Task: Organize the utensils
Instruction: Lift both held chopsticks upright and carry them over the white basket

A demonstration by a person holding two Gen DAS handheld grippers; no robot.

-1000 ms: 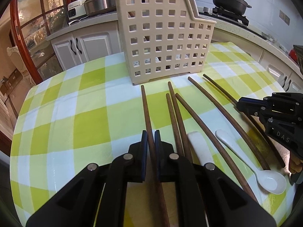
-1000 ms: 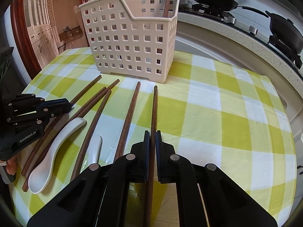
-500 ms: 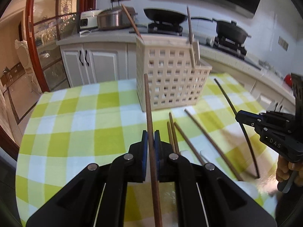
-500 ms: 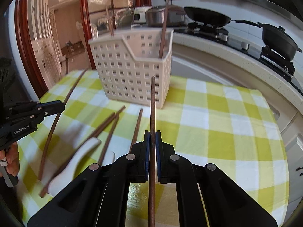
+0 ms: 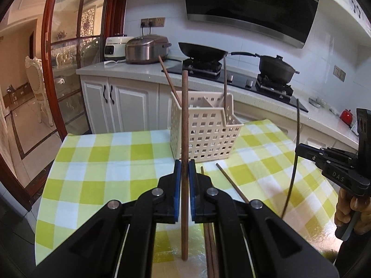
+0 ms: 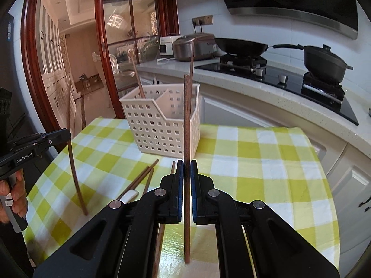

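My left gripper is shut on a brown wooden chopstick, held nearly upright above the table. My right gripper is shut on another brown chopstick, also upright. A cream perforated basket with a divider stands on the checked cloth ahead and holds two chopsticks; it also shows in the right wrist view. Several chopsticks and a white spoon lie on the cloth below. Each gripper shows in the other's view: the right one, the left one.
The table has a yellow-green checked cloth. Behind it runs a kitchen counter with rice cookers, a wok and a pot on the stove. A glass door with a red frame is on the left.
Both grippers have lifted their chopsticks off the cloth and tilted them from lying flat to nearly upright. The view has risen from the table to the basket and counter.
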